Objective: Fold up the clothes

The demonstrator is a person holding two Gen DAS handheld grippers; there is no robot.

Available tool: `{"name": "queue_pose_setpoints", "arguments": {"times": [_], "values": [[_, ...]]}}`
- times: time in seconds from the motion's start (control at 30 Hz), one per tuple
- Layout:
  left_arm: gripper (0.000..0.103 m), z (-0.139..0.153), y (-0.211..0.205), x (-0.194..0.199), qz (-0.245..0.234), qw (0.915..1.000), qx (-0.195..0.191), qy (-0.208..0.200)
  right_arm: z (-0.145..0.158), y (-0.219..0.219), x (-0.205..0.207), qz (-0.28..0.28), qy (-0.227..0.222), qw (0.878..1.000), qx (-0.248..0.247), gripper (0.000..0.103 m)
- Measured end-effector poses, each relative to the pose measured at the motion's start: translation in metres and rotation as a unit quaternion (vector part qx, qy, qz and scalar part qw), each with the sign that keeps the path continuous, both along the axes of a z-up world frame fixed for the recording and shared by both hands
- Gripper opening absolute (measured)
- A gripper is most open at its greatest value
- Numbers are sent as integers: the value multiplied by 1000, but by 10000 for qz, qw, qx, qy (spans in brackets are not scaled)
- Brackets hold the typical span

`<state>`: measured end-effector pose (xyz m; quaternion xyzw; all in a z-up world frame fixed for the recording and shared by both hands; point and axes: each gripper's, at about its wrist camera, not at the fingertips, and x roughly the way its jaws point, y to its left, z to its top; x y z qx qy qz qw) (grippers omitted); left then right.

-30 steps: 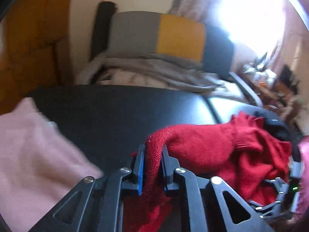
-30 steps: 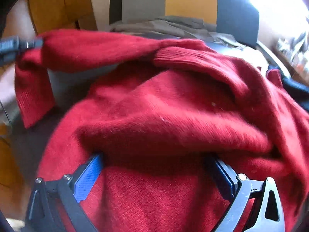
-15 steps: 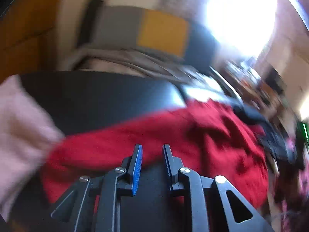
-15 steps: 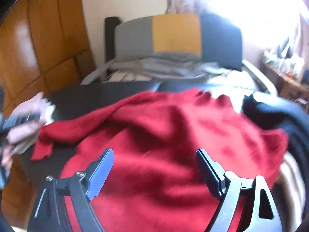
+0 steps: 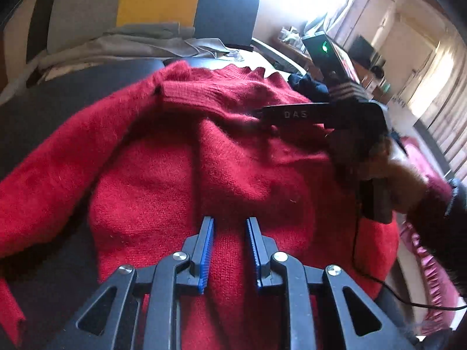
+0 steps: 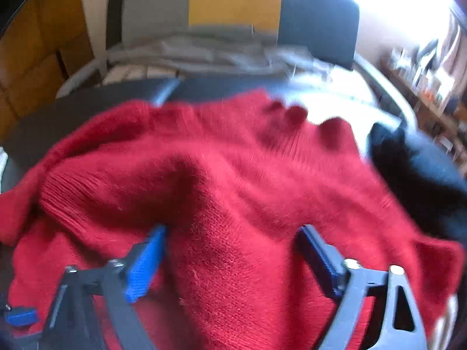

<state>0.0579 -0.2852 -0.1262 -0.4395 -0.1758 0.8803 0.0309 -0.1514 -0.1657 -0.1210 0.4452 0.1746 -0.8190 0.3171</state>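
Sweater (image 5: 221,157) lies rumpled and unfolded on bench (image 5: 73,93); folding not yet begun. Left tool (image 5: 229,250) released, narrow gap, above sweater's 6 o'clock edge. Right tool (image 6: 230,259) opening wide, gripping nothing.

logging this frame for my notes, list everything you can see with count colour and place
sweater: one, red, spread rumpled across the table
table: one, black, under the sweater
dark garment: one, navy or black, at the sweater's far right
chair: one, grey, yellow and dark blue, behind the table
pale cloths: a heap, grey, on the chair seat
left gripper: one, black with blue pads, narrowly open, opening over the sweater
right gripper: one, opening wide over the sweater
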Motion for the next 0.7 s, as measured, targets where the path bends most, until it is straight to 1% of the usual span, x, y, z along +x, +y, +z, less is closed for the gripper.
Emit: {"name": "queue_pose_setpoints", "arguments": {"times": [0.07,0.13,0.17,0.2,0.23,0.27,0.3,0.33,0.43,0.53,0.6,0.7], "values": [[22,-5,-9,2,94,9994,327,29,0,-1,-4,-11,-79,10000,18,103],[22,-7,-16,0,173,9980,608,25,1,-2,-2,8,19,10000,51,103],[21,-8,-18,-2,185,9977,659,13,1,-2,0,13,60,10000,34,103],[21,-8,-18,-3,196,9975,680,-1,2,-2,1,17,100,9999,12,101],[21,-7,-16,-2,200,9978,638,-16,7,-2,4,36,192,9998,29,83],[21,-5,-13,-1,197,9982,558,-27,12,-3,8,58,293,9995,53,51],[21,-4,-10,-1,191,9987,463,-32,18,-4,12,80,395,9992,78,29],[21,-3,-8,-1,184,9991,369,-38,24,-5,13,102,482,9987,131,11],[21,-2,-5,0,200,9994,263,-45,61,13,14,69,711,9973,-161,10],[22,-2,-5,-1,264,9993,249,-57,99,48,8,-159,939,9944,-456,10],[22,-2,-3,-1,307,9993,190,-63,126,76,6,-342,1258,9901,-520,10],[22,-1,3,-1,329,9994,-36,-75,163,137,-1,-795,1606,9819,-615,10]]}}
